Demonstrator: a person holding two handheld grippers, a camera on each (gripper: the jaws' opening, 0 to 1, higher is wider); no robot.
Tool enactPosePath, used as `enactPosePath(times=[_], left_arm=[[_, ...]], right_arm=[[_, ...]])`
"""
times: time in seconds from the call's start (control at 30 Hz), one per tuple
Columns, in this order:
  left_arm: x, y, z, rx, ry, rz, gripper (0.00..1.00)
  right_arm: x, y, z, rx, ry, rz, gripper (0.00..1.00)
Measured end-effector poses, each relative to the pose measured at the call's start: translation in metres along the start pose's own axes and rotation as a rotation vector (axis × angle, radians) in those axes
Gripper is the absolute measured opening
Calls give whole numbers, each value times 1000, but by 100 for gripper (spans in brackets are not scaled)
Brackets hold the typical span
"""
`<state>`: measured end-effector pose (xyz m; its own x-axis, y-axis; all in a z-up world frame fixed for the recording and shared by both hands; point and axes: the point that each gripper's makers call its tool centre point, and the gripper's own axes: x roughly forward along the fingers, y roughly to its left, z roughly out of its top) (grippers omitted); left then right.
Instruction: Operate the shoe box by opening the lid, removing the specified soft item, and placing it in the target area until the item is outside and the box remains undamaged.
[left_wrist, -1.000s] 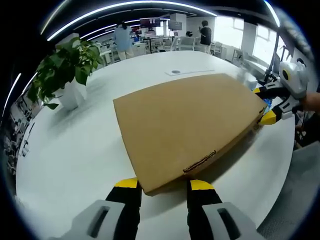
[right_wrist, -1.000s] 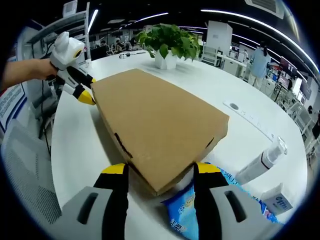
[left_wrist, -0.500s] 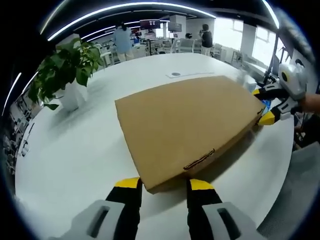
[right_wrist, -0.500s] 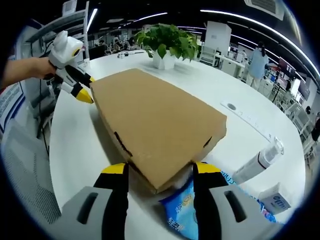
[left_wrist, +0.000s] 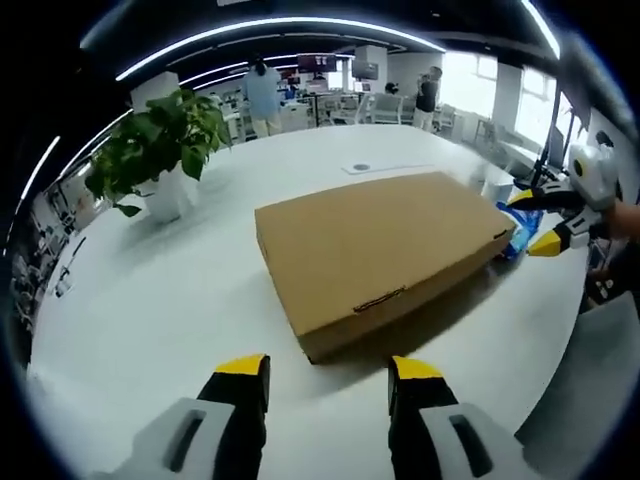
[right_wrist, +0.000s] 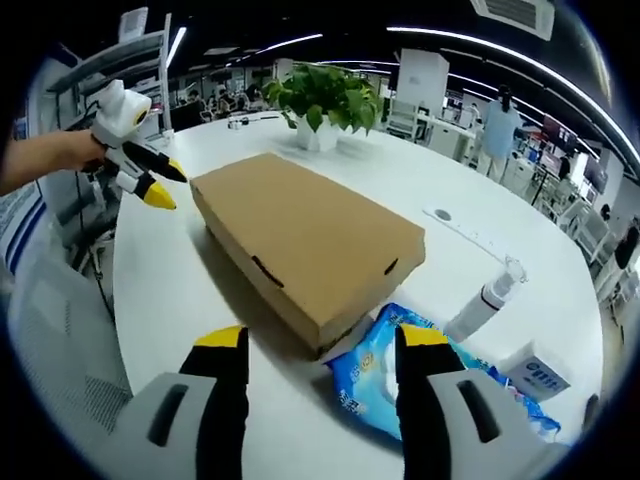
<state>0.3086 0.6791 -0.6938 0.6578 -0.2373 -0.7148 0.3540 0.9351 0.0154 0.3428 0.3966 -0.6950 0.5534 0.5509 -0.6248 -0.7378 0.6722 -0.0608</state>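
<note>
In the left gripper view, the left tool (left_wrist: 328, 372) sat nearest, its jaws spread and holding nothing, just short of the shoe box (left_wrist: 385, 245). The box lay flat on the white counter (left_wrist: 170, 300) with its lid closed. Beyond its far right corner the right tool (left_wrist: 555, 228) came in from the right, a hand behind it, its yellow tips apart and close to the box without touching it. A potted plant (left_wrist: 160, 145) stood well apart on the counter to the left, and people stood far back in the room.

In the right gripper view, the right tool (right_wrist: 320, 350) was likewise released, jaws wide, in front of the near end of the shoe box (right_wrist: 305, 235). A blue soft pack (right_wrist: 385, 375) lay on the counter (right_wrist: 170, 290) just beside that end, partly behind the right jaw. A white pump bottle (right_wrist: 485, 300) and a small carton (right_wrist: 535, 372) stood further right. At the box's far left corner the left tool (right_wrist: 150, 185) hung near it, its jaws parted. The plant (right_wrist: 320, 95) stood beyond.
</note>
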Motion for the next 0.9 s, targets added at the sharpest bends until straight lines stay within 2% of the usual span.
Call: enactPosePath(times=[0.3, 0.57, 0.77, 0.9], left_arm=[[-30, -18, -1, -2, -64, 3, 56], [-52, -43, -3, -3, -126, -8, 64], [-59, -52, 4, 13, -167, -12, 67], [-64, -61, 12, 4, -218, -18, 72]], right_arm=[[-39, -13, -13, 56, -20, -66, 62], [-77, -23, -34, 122, -29, -131, 69], [-100, -34, -49, 179, -42, -172, 75], [-118, -41, -60, 199, -50, -206, 78]])
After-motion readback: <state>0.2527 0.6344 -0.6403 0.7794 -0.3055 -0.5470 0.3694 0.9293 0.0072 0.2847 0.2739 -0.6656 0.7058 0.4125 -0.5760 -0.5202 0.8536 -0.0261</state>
